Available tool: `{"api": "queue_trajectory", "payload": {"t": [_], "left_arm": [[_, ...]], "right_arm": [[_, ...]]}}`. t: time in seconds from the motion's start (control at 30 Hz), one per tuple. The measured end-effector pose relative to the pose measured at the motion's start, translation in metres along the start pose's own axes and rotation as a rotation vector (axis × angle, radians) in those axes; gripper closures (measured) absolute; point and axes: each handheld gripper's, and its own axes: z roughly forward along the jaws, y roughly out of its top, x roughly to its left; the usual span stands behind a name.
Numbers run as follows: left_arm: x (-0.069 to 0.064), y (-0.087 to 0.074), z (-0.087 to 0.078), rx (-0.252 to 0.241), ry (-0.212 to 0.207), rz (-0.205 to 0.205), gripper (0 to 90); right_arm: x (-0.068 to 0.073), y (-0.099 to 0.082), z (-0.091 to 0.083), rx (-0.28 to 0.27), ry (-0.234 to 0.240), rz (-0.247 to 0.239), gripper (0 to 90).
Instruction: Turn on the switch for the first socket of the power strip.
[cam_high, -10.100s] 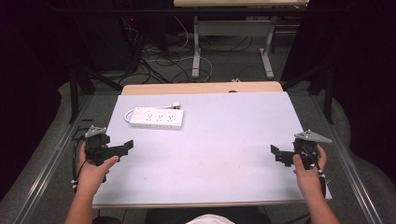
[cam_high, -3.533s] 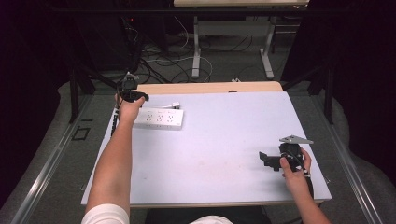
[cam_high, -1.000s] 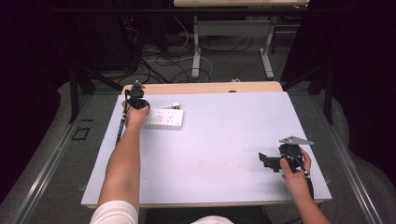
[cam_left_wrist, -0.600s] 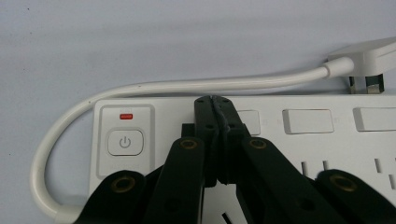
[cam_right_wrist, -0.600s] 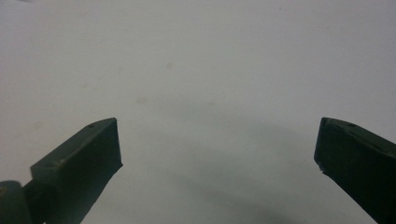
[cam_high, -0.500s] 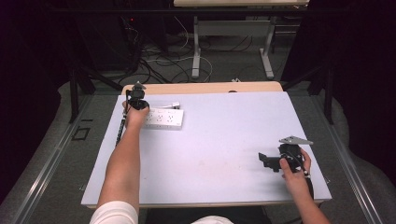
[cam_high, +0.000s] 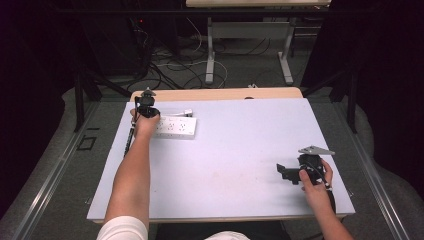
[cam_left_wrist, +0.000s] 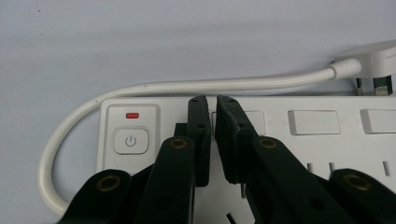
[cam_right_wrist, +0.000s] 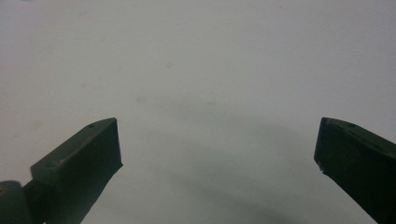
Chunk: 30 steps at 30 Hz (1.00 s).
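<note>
A white power strip (cam_high: 175, 126) lies at the far left of the pale table (cam_high: 240, 150), its plug (cam_high: 187, 112) unplugged beside it. My left gripper (cam_high: 146, 106) points down at the strip's left end. In the left gripper view its jaws (cam_left_wrist: 212, 100) stand almost together and have just been opening a sliver, with nothing between them. Their tips are over the strip (cam_left_wrist: 317, 140), just right of the power button (cam_left_wrist: 131, 141), which has a red light (cam_left_wrist: 132, 115) above it. The cord (cam_left_wrist: 187, 86) loops round to the plug (cam_left_wrist: 369, 63). My right gripper (cam_high: 287, 172) hovers open over bare table (cam_right_wrist: 217, 144) at the near right.
A wooden board (cam_high: 215, 94) borders the table's far edge. Behind it, cables (cam_high: 170, 65) lie on the floor between a desk's metal legs (cam_high: 210, 50). Metal rails run along both sides of the table.
Since the earliest frame my left arm has reached from the near left edge to the power strip. Over the last second neither hand has visibly moved.
</note>
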Motion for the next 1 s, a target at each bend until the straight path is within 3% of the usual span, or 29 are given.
{"api": "queue_trajectory", "payload": {"t": [0.63, 1.0], "left_arm": [[0.000, 0.001, -0.009, -0.006, 0.017, 0.000, 57.6], [0.004, 0.002, -0.020, -0.022, -0.001, 0.012, 52.0]], "right_arm": [[0.001, 0.001, 0.000, -0.004, 0.005, -0.015, 0.1], [0.001, 0.002, -0.001, -0.009, 0.008, -0.015, 0.1]]}}
